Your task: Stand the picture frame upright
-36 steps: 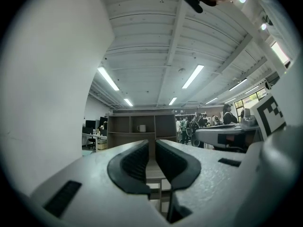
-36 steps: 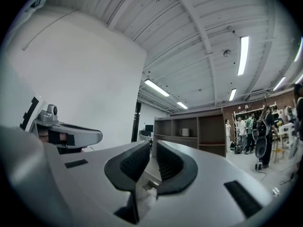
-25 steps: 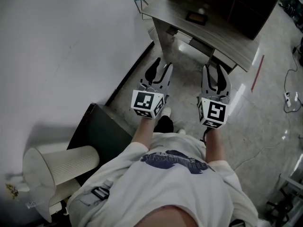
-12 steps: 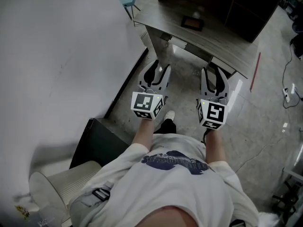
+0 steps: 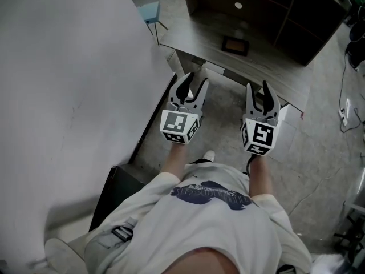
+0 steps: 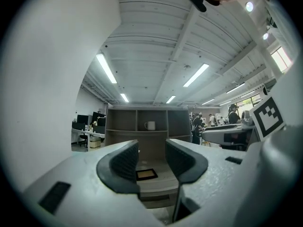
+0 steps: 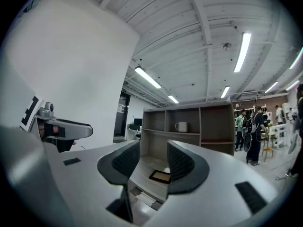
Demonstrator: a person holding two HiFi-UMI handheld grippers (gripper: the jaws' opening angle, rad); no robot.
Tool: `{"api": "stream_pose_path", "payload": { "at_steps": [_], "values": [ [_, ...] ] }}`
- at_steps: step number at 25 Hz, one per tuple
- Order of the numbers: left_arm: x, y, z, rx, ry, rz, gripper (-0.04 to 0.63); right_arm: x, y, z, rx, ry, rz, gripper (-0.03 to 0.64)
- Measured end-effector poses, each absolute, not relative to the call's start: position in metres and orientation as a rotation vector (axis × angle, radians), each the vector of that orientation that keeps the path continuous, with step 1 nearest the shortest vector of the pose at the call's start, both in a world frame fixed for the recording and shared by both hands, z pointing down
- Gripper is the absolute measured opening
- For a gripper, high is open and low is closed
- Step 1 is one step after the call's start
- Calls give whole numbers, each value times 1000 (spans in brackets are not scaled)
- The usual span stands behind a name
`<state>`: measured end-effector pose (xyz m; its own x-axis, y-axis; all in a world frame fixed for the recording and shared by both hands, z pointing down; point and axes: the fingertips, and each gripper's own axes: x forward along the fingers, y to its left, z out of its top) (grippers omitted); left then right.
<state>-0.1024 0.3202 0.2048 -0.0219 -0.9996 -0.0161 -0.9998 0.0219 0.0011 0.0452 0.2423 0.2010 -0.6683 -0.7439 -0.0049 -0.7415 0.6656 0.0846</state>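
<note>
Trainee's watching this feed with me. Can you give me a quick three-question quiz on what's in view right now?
1. True or false: the picture frame already stands upright on the desk.
2. What does the left gripper hold? A: the frame. B: nothing, its jaws stand apart. C: a cable.
3. Fill in: the shelf unit behind the desk has a white ____ on one shelf.
Key: 1 false, it lies flat. 2 B. 3 mug.
</note>
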Motion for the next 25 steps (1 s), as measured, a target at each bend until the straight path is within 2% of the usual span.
{"api": "stream_pose_path", "payload": {
  "at_steps": [8,25],
  "values": [
    [-150,293,206,-2237,2184,25,155,5,222,201,1345,-2804,-118,159],
    [-169,260,246,-2311,2234,-26,155,-9,183,238,1341,-2722,-34,160]
  ]
}}
